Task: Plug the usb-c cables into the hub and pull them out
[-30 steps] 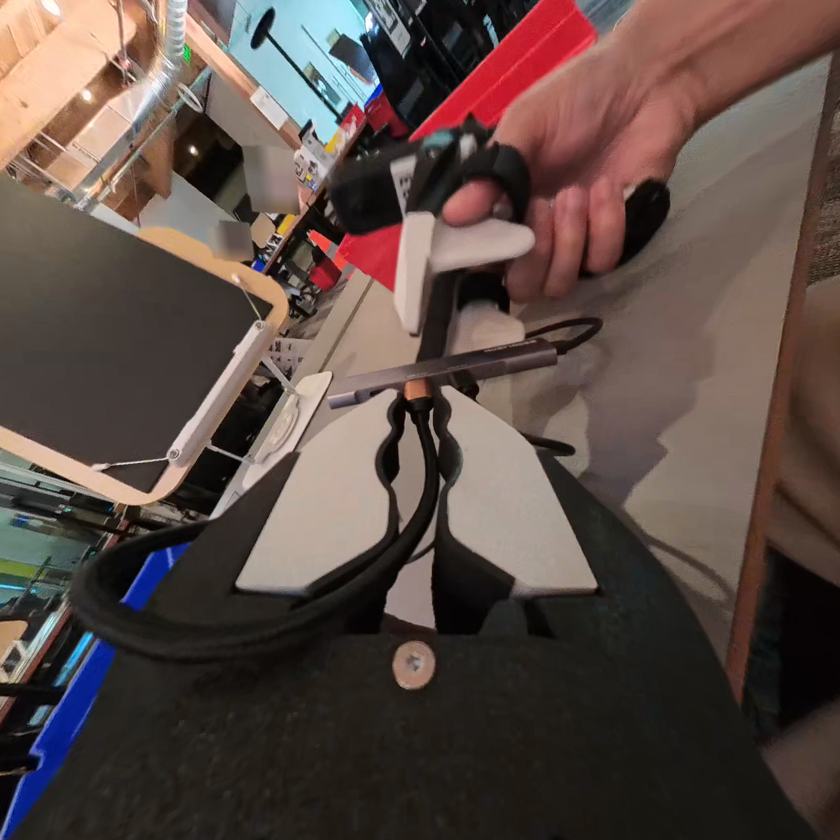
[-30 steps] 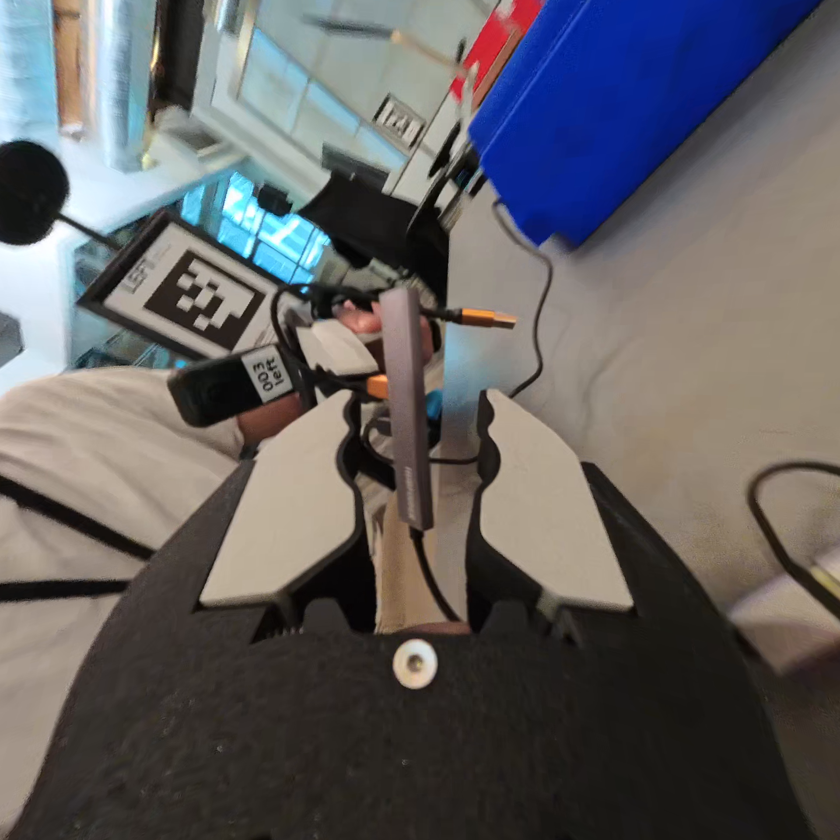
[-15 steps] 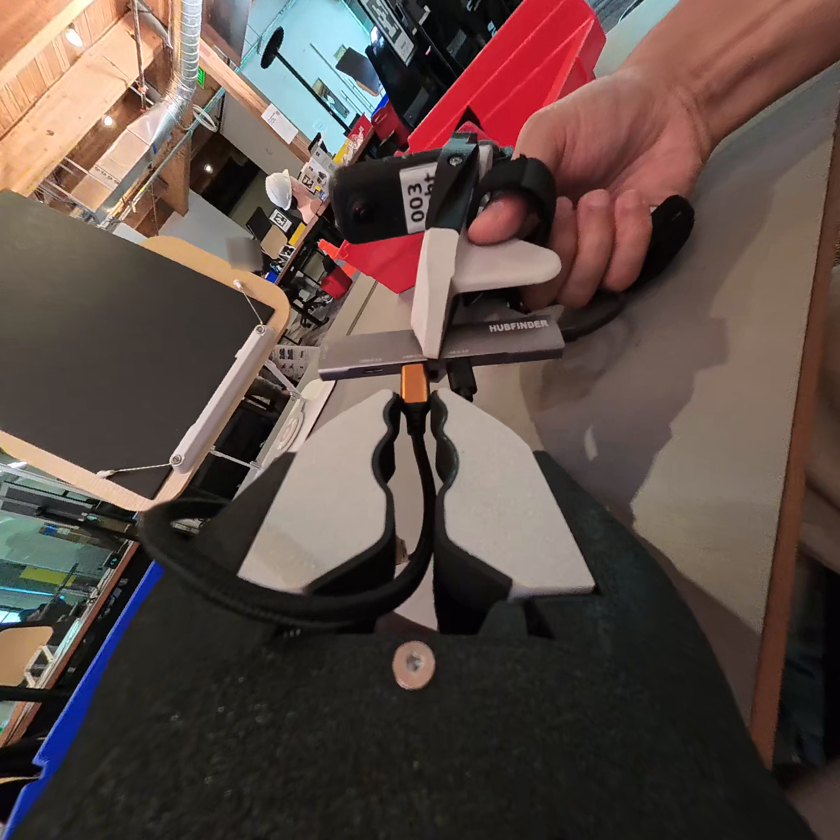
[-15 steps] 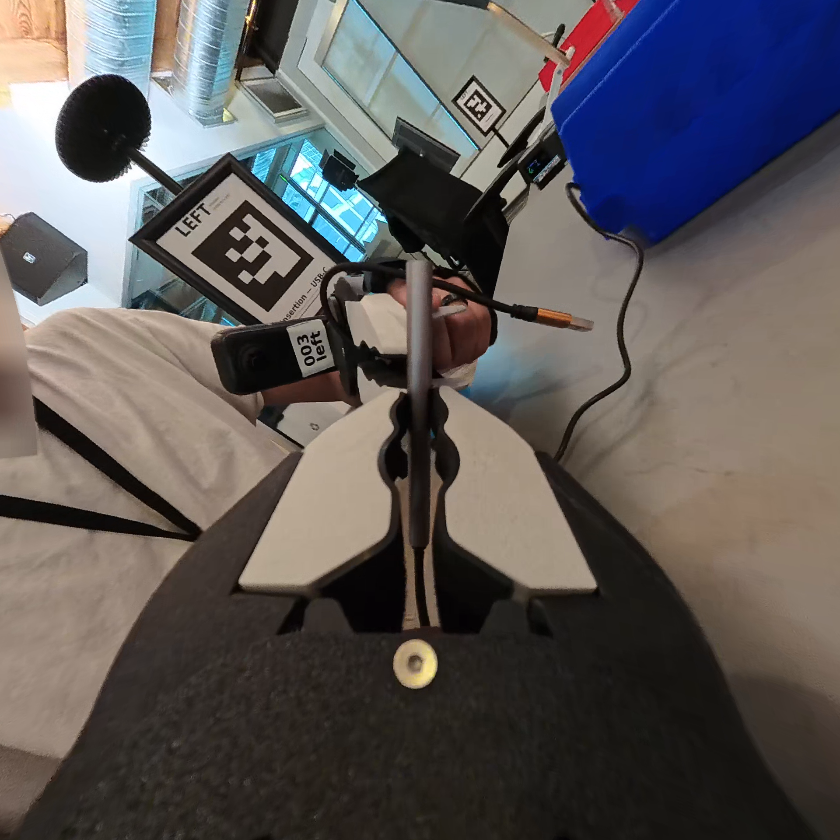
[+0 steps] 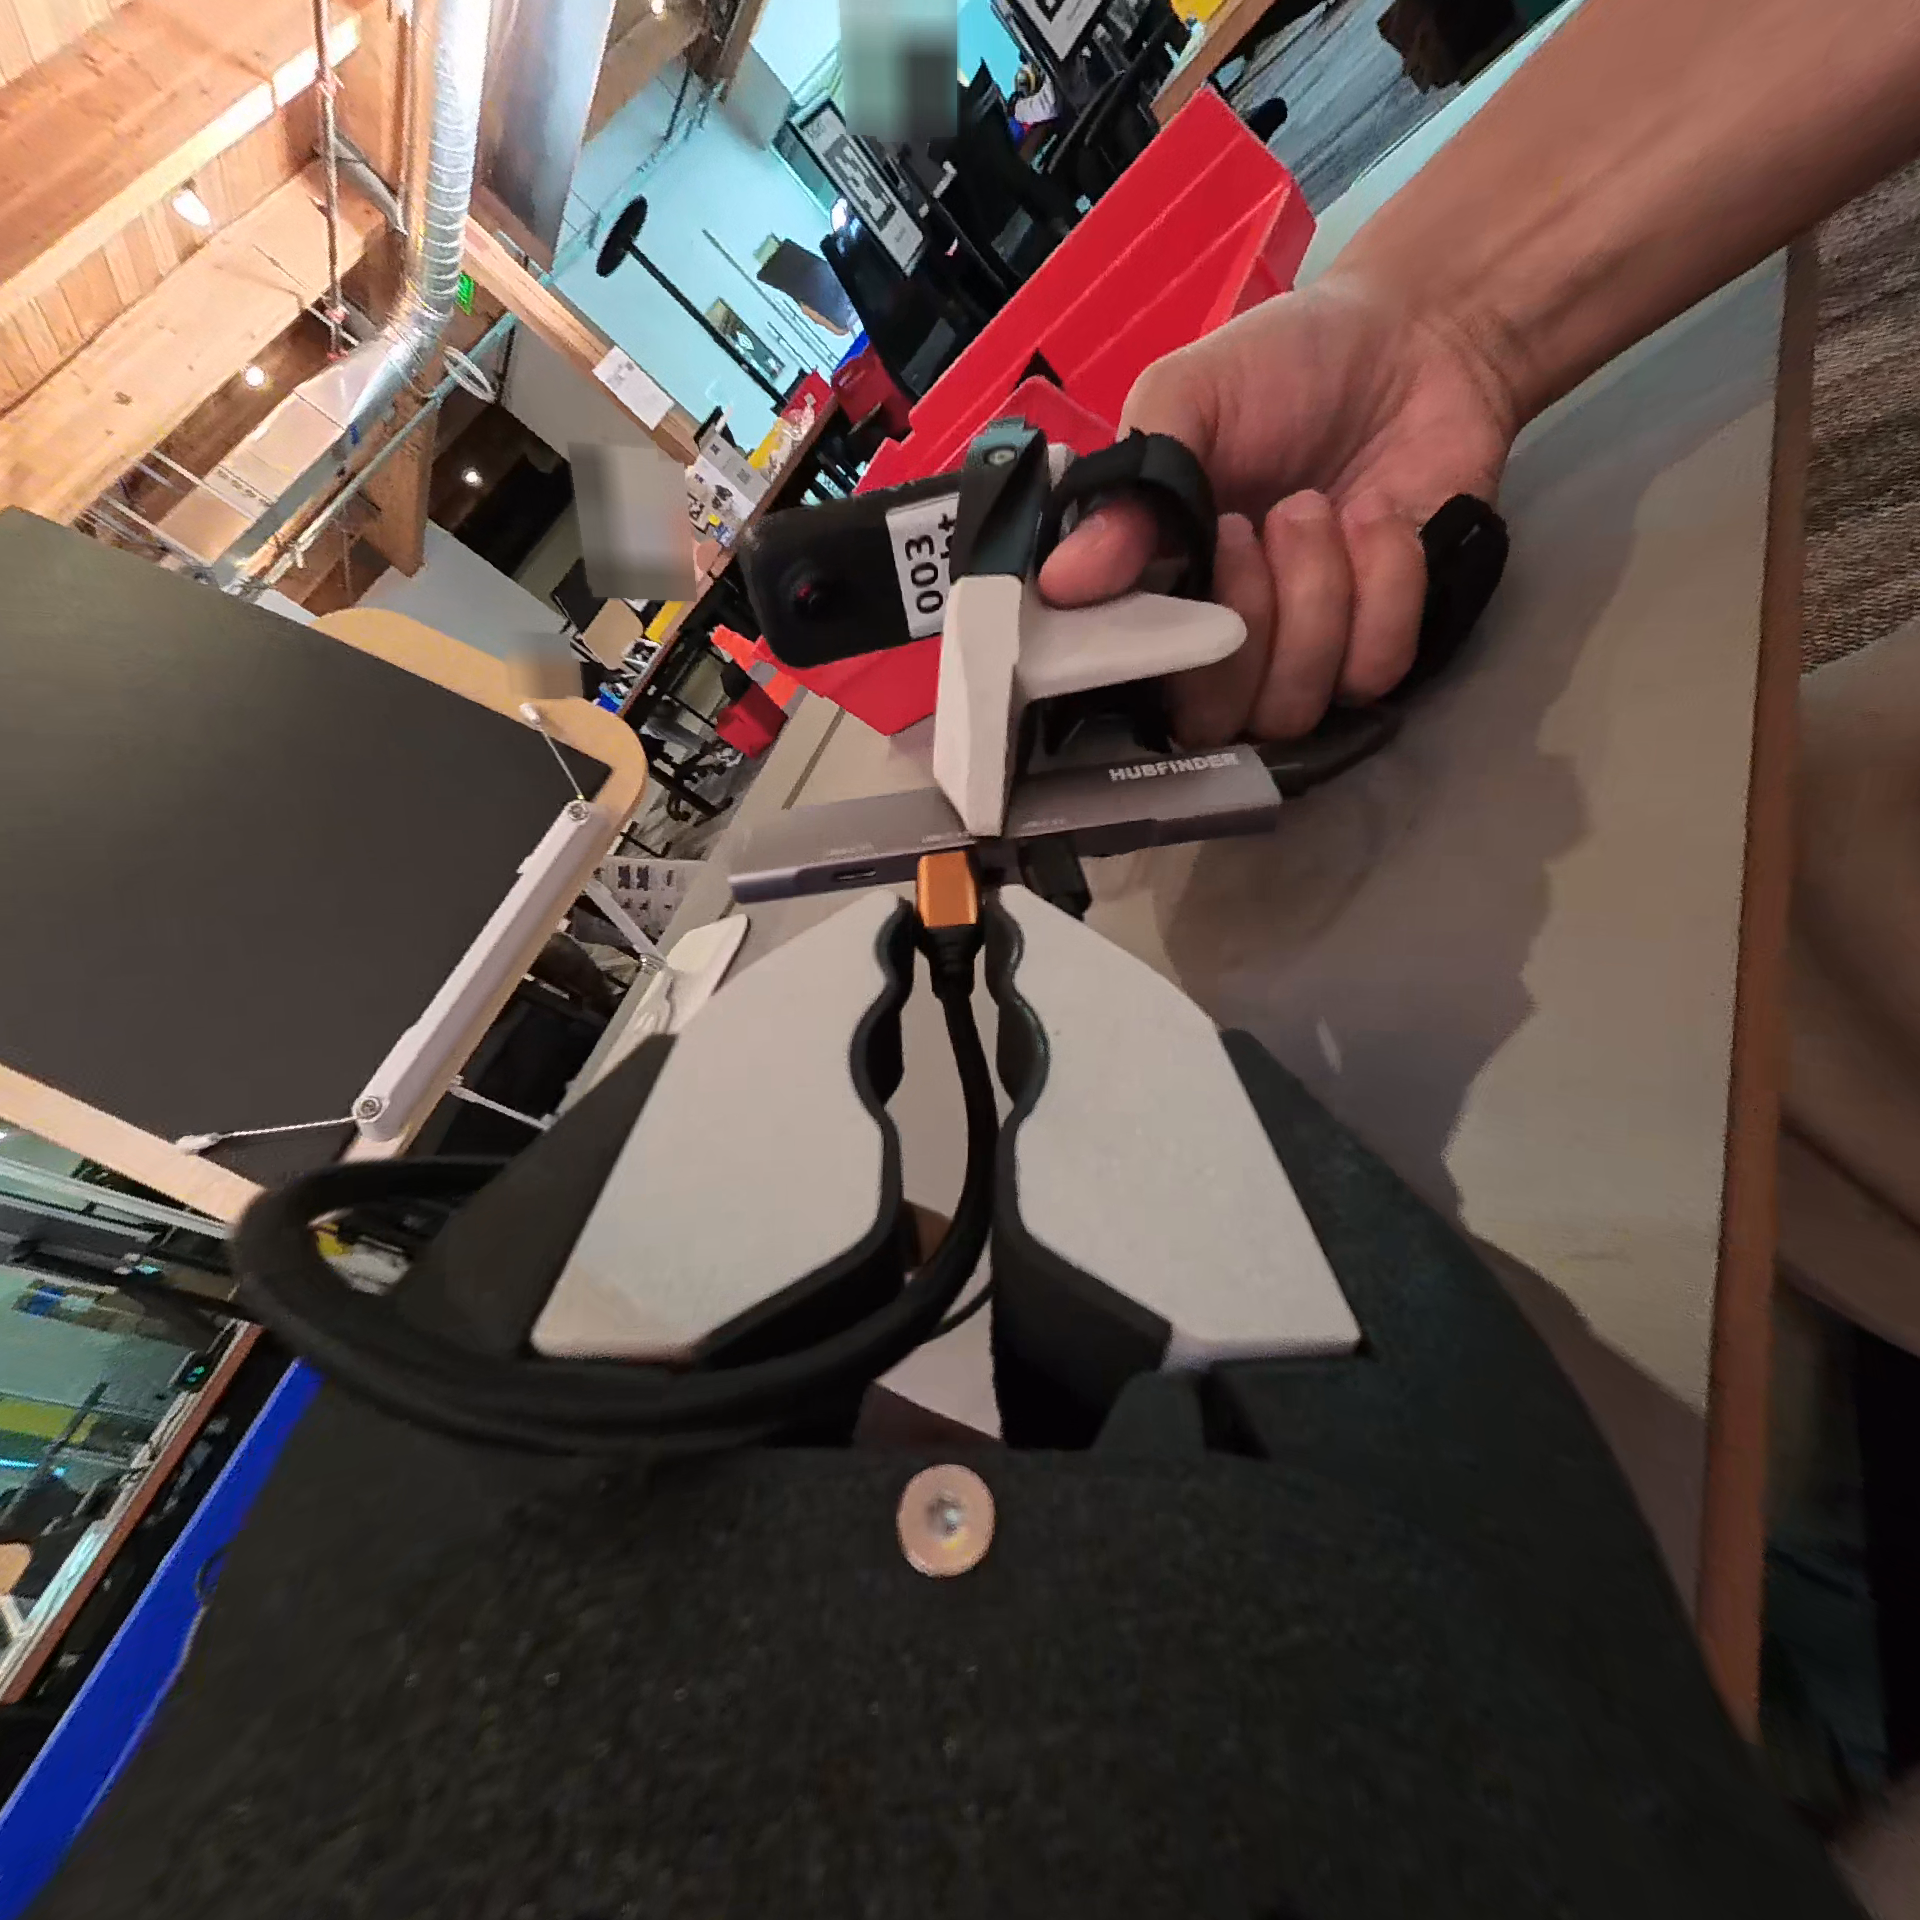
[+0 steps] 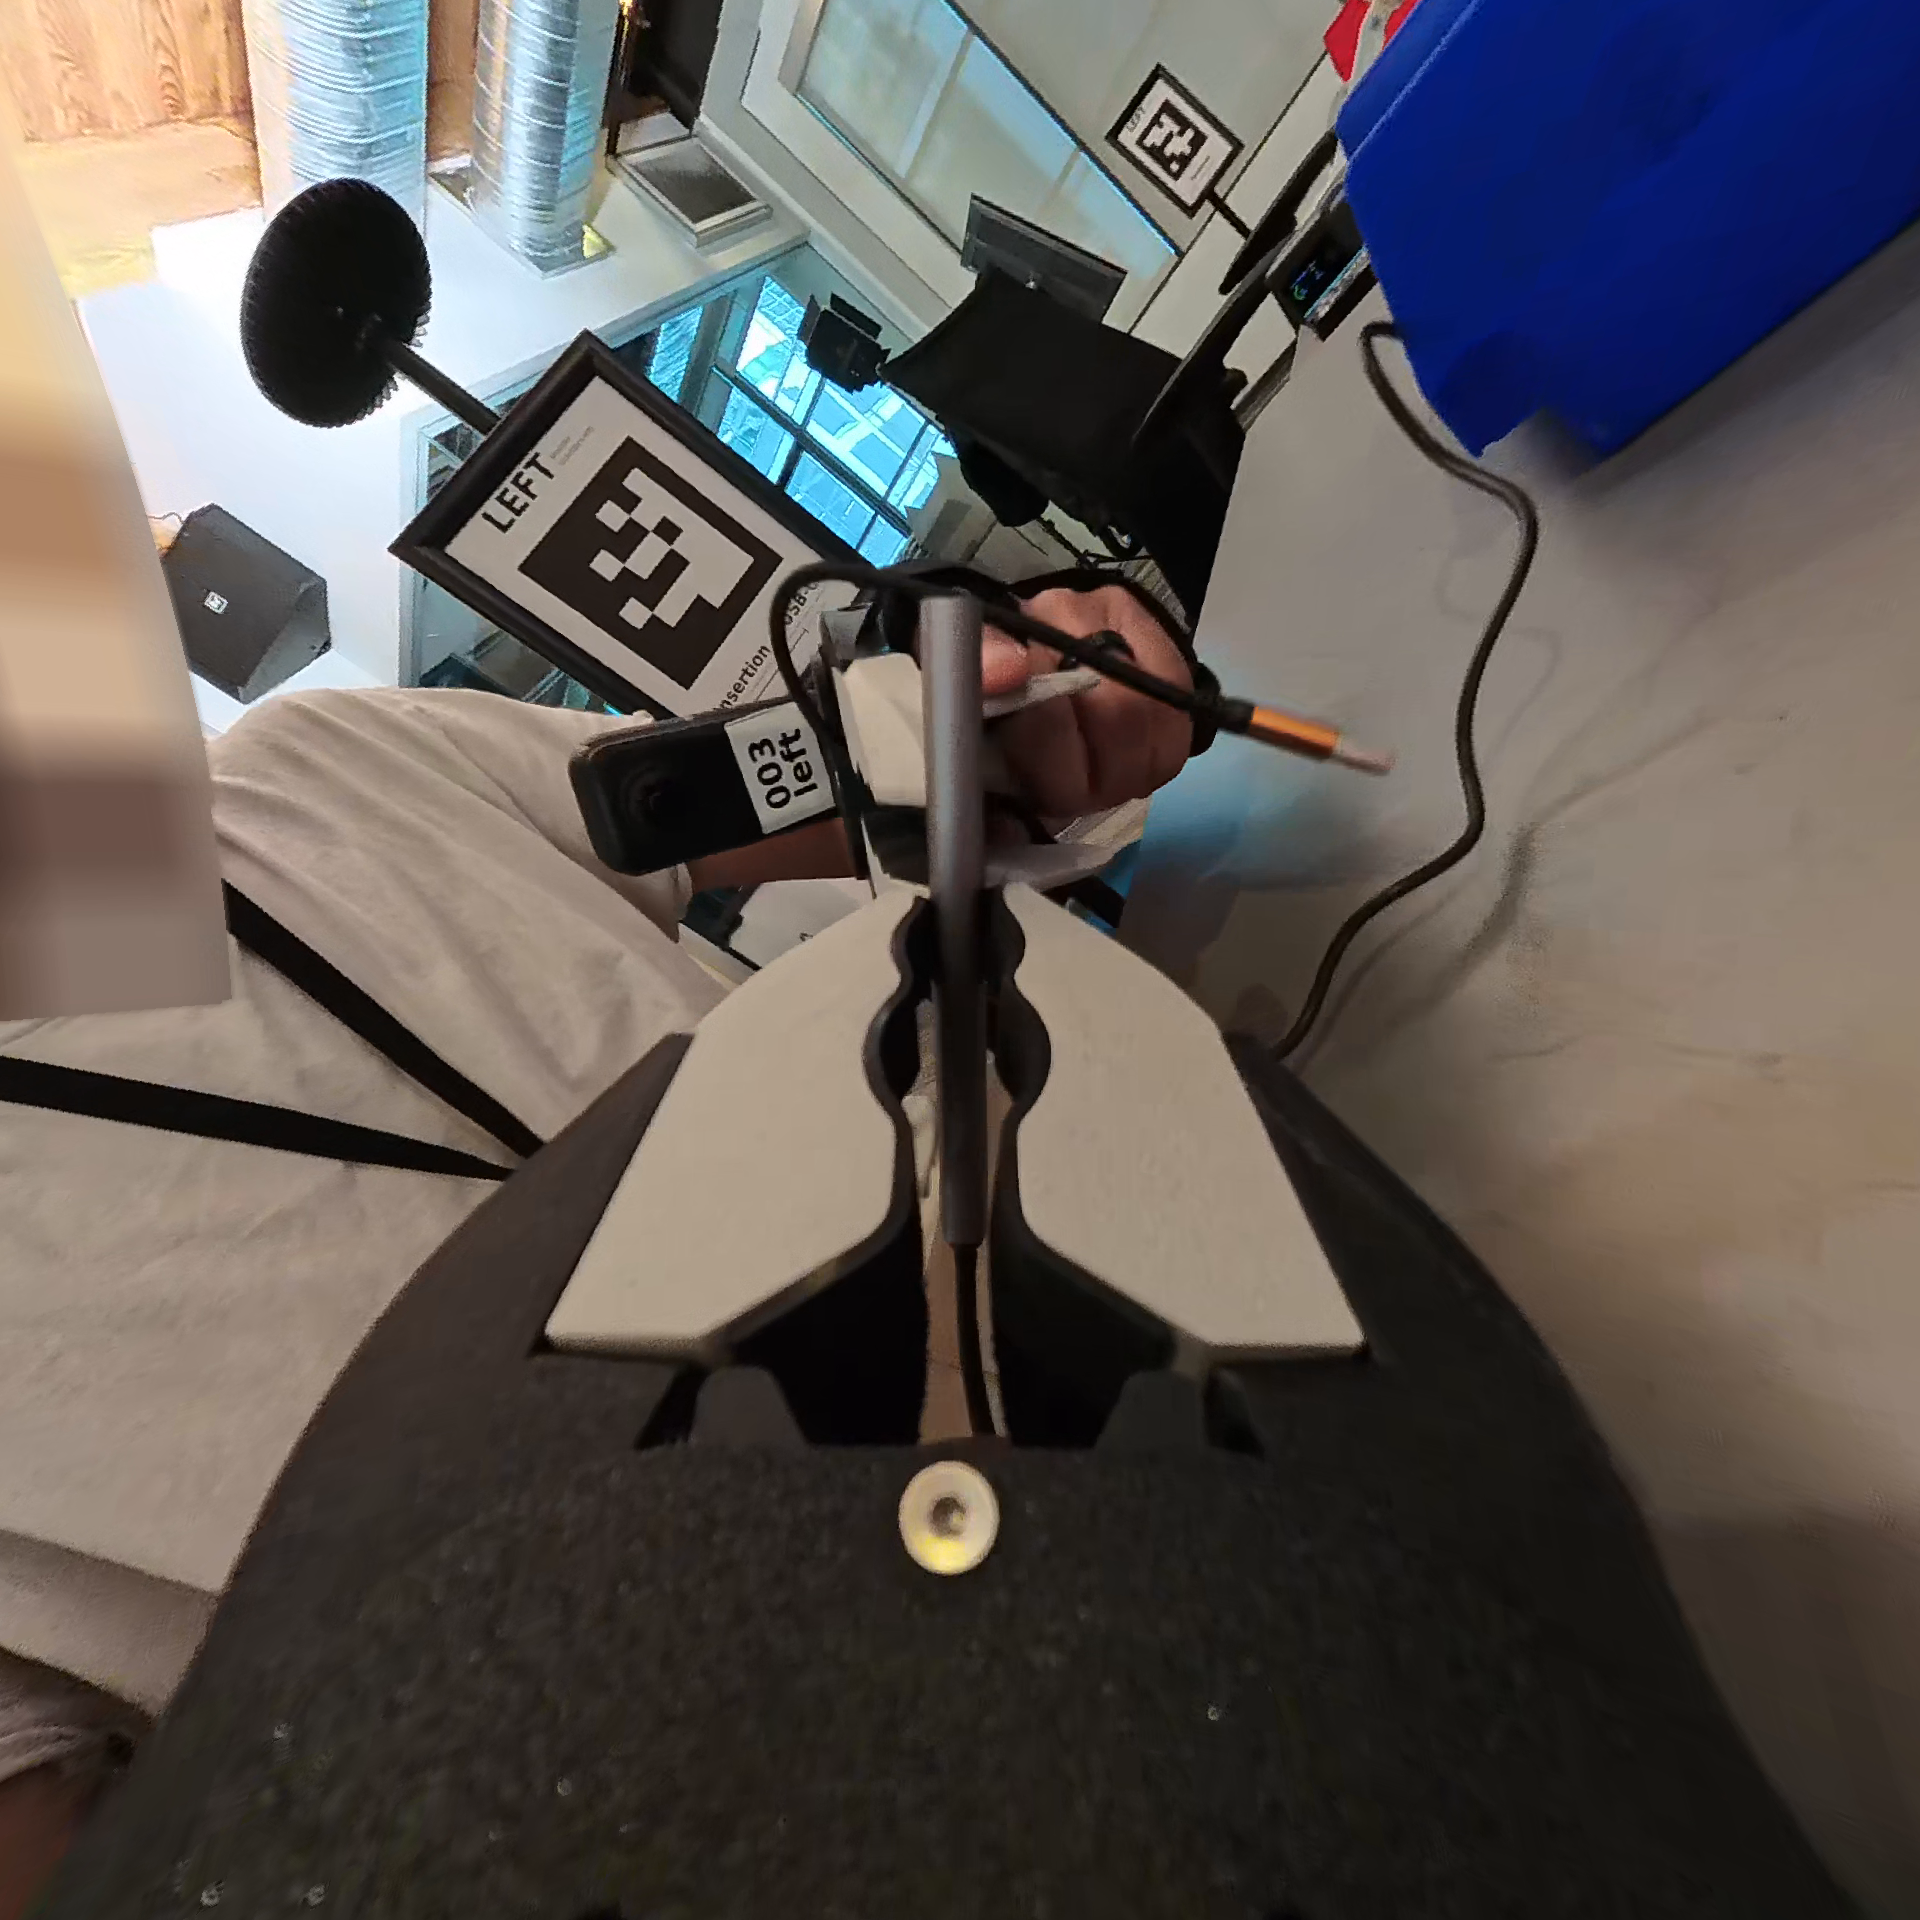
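- The left gripper (image 5: 948, 925) is seen closed on the black usb-c cable (image 5: 961, 1049) just behind its orange plug (image 5: 945, 888), at the centre of the left wrist view; the cable loops away to the lower left of that frame.
- The plug's tip is seen at the edge of the grey hub (image 5: 1143, 795), beside an empty port; whether it is fully seated cannot be told.
- The hub (image 6: 951, 935) is held edge-on between the closed fingers of the right gripper (image 6: 956, 925), running up the centre of the right wrist view, with its own lead trailing back between the fingers.
- In the left wrist view the right gripper (image 5: 977, 769) is seen from the front, clamped across the hub's middle above the grey table (image 5: 1558, 935), with a hand (image 5: 1299, 520) on its handle at the upper right.
- A second cable end with an orange plug (image 6: 1294, 732) hangs free to the right of centre in the right wrist view, unplugged.
- Risks, as judged: if the plug is pushed at a slight angle, the connector could jam or scrape the port; the thin hub could pivot or slip in its narrow clamp under the push.
- The cable could slide through the left fingers, since the grip sits on the sleeve rather than on the plug body.
- The loose loop and the dangling second cable could snag.
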Demonstrator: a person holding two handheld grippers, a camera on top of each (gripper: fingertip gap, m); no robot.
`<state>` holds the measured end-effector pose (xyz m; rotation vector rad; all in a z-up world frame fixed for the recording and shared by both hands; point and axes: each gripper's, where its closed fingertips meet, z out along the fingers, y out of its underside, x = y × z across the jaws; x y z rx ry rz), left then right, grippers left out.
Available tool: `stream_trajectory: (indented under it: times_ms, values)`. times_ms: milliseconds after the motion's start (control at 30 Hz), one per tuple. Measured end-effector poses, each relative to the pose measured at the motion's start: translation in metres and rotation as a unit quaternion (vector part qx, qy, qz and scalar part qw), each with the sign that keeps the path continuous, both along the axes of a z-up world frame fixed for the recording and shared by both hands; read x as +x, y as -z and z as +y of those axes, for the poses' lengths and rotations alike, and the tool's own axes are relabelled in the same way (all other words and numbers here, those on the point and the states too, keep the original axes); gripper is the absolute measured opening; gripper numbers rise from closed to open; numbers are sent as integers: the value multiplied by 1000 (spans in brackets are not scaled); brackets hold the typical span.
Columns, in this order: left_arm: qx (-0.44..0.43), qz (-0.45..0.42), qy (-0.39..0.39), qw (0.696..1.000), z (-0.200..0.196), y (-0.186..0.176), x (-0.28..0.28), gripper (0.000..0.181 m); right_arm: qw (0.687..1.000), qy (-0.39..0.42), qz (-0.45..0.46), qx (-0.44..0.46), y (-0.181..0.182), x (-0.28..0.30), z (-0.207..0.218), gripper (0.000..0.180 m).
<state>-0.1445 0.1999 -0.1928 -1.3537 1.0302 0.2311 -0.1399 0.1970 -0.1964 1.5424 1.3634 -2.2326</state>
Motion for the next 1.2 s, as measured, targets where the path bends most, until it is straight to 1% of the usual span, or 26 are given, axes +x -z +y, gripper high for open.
stream_trajectory:
  times_ms: [100, 167, 300, 733, 900, 933, 967, 1000, 1033, 1067, 1100, 1133, 1167, 1200]
  values:
    - [-30, -2, -2, 1000, 1, -1, -2, 12, 1000, 9, 8, 11, -1, 0, 1, 9]
    - [-40, 3, 3, 999, -2, -7, 1, 12, 999, 12, 40, 28, -6, 2, -1, 8]
    - [-3, 63, -4, 998, -10, -7, 3, 12, 997, 6, 55, 56, -6, 4, -8, 8]
    - [-1, 81, -10, 997, -24, -9, 4, 11, 995, -18, 73, 65, -8, 10, -16, 8]
    - [-3, 74, -16, 997, -25, -11, 3, 10, 995, -14, 82, 61, -11, 11, -15, 8]
    - [-4, 71, -21, 997, -26, -12, 1, 7, 995, -7, 85, 56, -12, 12, -11, 9]
    - [0, 52, -19, 998, -29, -18, -4, 7, 995, 23, 97, 25, -18, 14, 3, 8]
    - [2, 21, -22, 1000, -33, -30, -15, 6, 990, 70, 118, -40, -29, 21, 33, 8]
    - [-5, 3, -36, 999, -35, -39, -30, 6, 985, 101, 122, -68, -32, 28, 54, 7]
    - [-5, -6, -46, 999, -38, -43, -44, 6, 988, 93, 119, -38, -29, 29, 48, 8]
    - [-9, -14, -58, 998, -41, -41, -56, 7, 991, 76, 109, 2, -23, 24, 33, 8]
    - [-33, -20, -63, 997, -40, -30, -63, 7, 992, 66, 100, 27, -19, 18, 23, 9]
    - [-63, -22, -74, 995, -37, -17, -69, 7, 993, 65, 92, 25, -17, 13, 22, 9]
    - [-79, -18, -72, 994, -35, -7, -69, 6, 993, 76, 95, 0, -20, 12, 30, 8]
